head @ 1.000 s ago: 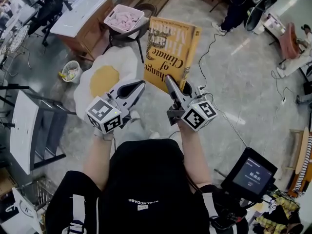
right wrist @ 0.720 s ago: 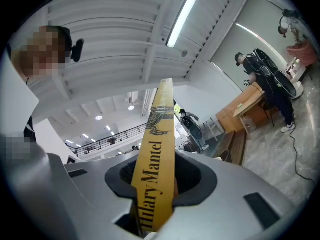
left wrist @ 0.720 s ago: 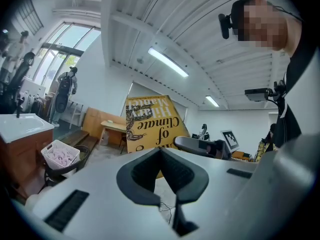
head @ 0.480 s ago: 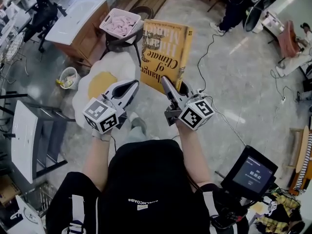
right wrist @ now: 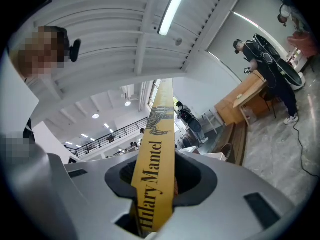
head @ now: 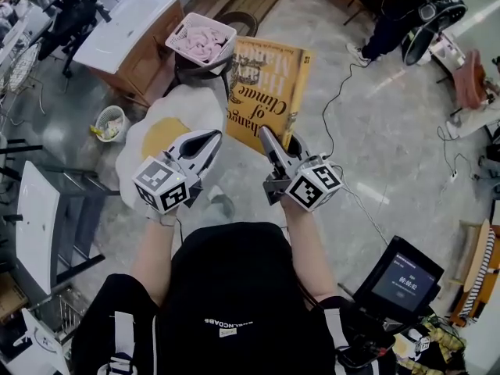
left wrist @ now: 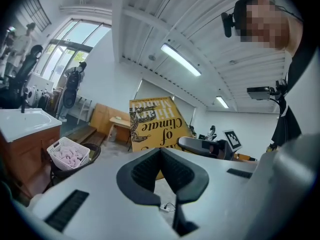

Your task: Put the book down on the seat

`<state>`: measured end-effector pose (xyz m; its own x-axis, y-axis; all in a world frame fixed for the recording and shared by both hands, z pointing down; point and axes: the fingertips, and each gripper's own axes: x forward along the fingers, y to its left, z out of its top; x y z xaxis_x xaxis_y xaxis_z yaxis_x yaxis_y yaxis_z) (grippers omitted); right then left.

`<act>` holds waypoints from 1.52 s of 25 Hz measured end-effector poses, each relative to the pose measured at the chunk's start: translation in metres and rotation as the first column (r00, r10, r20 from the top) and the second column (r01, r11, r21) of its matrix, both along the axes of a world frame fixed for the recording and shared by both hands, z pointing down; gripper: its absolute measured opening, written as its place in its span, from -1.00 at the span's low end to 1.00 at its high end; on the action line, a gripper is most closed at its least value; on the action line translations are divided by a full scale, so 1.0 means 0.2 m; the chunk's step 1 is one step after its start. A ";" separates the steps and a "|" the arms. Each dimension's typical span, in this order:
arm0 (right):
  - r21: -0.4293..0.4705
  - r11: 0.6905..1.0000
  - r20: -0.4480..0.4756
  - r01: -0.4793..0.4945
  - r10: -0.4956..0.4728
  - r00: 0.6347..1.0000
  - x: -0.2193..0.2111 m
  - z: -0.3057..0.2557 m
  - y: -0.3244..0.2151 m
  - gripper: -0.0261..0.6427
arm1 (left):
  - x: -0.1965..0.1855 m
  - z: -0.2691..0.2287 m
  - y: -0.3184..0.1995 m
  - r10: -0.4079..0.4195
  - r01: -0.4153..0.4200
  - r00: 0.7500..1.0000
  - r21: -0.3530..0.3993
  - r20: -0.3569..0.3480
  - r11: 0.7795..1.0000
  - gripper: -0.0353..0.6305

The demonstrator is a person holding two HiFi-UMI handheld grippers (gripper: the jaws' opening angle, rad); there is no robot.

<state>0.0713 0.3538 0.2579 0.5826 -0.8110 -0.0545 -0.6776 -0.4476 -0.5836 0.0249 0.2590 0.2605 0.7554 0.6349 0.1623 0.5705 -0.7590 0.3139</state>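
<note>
In the head view there are two grippers, one yellow book (head: 269,84), one dark seat (head: 191,67) and one pink basket (head: 201,39) on that seat. The right gripper (head: 269,137) holds the book up in the air, well clear of the seat. The left gripper (head: 209,141) hovers beside it. Compared with a second ago, the book's top corner lies closer to the basket.

In the left gripper view the jaws meet, with nothing between them.

In the right gripper view the jaws are clamped on the book's spine (right wrist: 155,169).
</note>
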 end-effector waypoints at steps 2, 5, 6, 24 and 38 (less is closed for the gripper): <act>0.014 1.000 0.012 0.002 -0.002 1.000 0.07 0.03 -0.05 -0.44 | 0.06 0.02 -0.05 -0.003 0.002 1.000 0.005 0.009 1.000 -0.85; 0.014 1.000 0.028 0.008 -0.008 1.000 0.15 0.05 -0.13 -0.44 | 0.11 0.04 -0.13 -0.016 0.016 1.000 0.010 0.019 1.000 -0.85; 0.009 1.000 0.032 0.009 -0.009 0.999 0.17 0.05 -0.16 -0.44 | 0.14 0.05 -0.17 -0.022 0.022 1.000 0.009 0.022 1.000 -0.85; -0.038 0.998 0.067 0.042 -0.039 0.997 0.53 0.10 -0.84 -0.44 | 0.41 0.12 -0.90 -0.088 0.089 0.995 -0.036 0.040 0.995 -0.85; -0.069 0.990 0.084 0.122 -0.116 0.990 0.61 0.07 -1.10 -0.44 | 0.38 0.14 -1.18 -0.208 0.210 0.977 -0.080 0.034 0.974 -0.85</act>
